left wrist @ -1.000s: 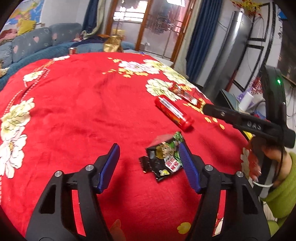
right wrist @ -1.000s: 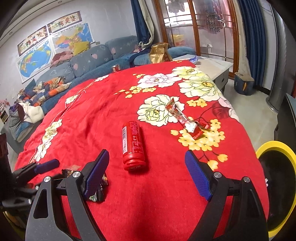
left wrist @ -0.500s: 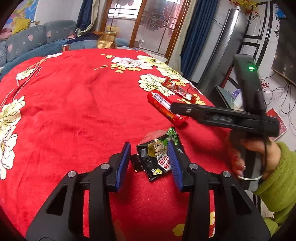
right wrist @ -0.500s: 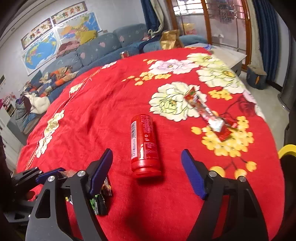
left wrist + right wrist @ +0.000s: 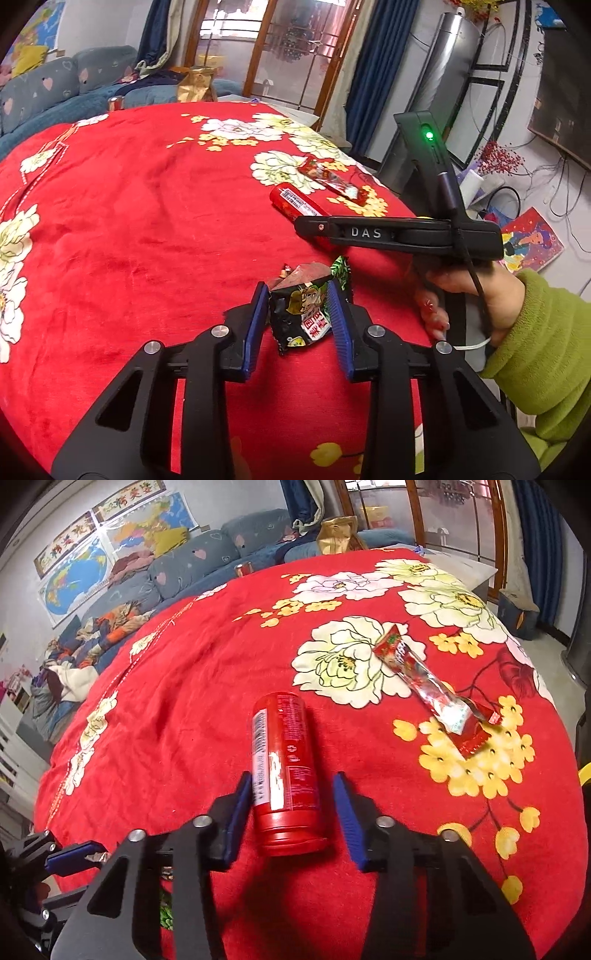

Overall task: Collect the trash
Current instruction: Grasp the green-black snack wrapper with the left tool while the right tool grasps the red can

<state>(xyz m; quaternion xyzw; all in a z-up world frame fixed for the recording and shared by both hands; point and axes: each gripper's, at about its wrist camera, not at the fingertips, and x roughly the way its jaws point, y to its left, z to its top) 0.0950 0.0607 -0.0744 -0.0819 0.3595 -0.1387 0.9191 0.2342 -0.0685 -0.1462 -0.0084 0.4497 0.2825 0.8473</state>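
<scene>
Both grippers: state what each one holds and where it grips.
Left gripper is pinched on the black snack wrapper, across its sides. Right gripper, jaws just closing, straddles the lying red can near its base; right pad not touching.

Red can [image 5: 297, 204] partly behind right tool [image 5: 399, 232]

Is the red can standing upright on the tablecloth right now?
No, the red can lies on its side on the tablecloth, between the right gripper's fingers.

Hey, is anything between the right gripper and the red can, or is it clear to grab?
Nothing visible is in the way. The red can lies on its side between the pads of the right gripper, whose jaws have just been closing. The left pad touches it; a small gap remains at the right pad.
</scene>
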